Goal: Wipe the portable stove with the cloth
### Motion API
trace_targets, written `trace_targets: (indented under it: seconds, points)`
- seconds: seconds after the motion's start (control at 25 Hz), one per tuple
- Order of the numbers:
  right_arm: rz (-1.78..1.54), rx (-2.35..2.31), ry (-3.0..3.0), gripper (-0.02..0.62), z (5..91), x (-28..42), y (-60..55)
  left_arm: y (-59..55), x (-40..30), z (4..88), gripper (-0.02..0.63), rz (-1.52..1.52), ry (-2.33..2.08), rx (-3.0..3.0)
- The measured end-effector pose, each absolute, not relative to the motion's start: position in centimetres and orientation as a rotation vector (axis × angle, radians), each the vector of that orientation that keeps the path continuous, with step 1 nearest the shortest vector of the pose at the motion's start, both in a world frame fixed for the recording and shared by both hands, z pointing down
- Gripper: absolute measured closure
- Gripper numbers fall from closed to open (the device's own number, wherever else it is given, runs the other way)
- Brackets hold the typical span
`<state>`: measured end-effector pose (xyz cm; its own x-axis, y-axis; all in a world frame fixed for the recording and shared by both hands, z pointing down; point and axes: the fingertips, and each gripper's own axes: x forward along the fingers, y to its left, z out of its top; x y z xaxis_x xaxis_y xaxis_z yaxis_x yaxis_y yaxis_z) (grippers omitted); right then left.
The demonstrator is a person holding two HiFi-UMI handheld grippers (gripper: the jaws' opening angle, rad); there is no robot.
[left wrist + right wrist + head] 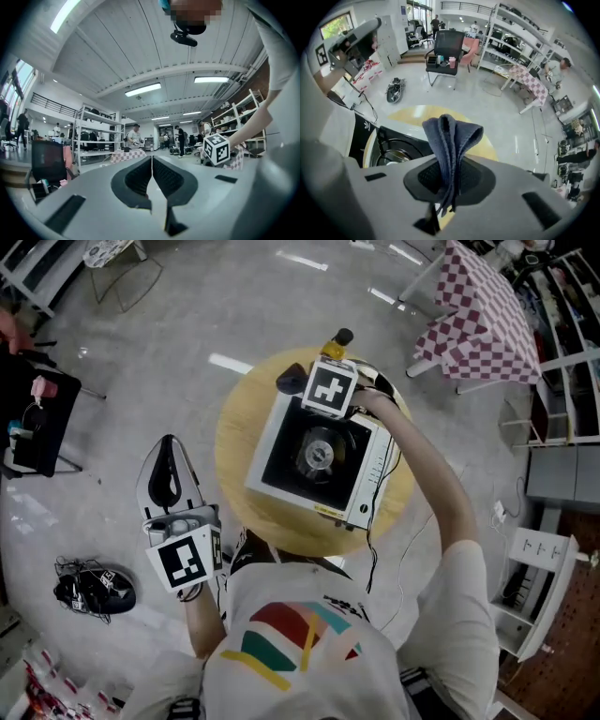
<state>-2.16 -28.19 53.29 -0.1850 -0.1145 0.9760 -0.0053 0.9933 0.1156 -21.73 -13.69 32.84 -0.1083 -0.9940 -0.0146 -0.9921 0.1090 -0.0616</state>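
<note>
right gripper view looks along the right gripper (450, 176), whose jaws are clamped on a dark blue-grey woven cloth (451, 138). the cloth is pinched through its folded middle, with a rounded fold standing out past the tips and loose ends hanging behind the pads. beneath it lies the white-cased portable stove (396, 150) with its black top, on a round yellow wooden table (487, 145). head view puts this gripper over the stove's far left corner, with the round metal burner (319, 454) in the middle of the top. the left gripper (169, 465) hangs out to the left over the grey floor (112, 381), well apart from the table. in the left gripper view its jaws are pressed together with nothing between them.

the cloth looks soft, light and limp, so it should bunch and drag rather than push. the protruding fold is the part to press flat. the stove seems rigid but likely light enough to slide, so steadying its casing edge may help. the raised burner could snag the cloth.
</note>
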Motion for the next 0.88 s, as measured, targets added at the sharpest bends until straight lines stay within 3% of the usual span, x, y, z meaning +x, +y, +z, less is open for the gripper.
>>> trace_targets:
  seconds: [0.4,0.88]
  points:
    - [0.045,-0.056,-1.68,0.561,57.9,-3.7,-29.5,-9.7,-29.6,34.9,0.598,-0.105,2.547,-1.838]
    - [0.114,-0.048,-1.644,0.561,58.3,-0.3,-28.4,-10.9,-27.5,34.7,0.598,-0.071,2.479,-1.938]
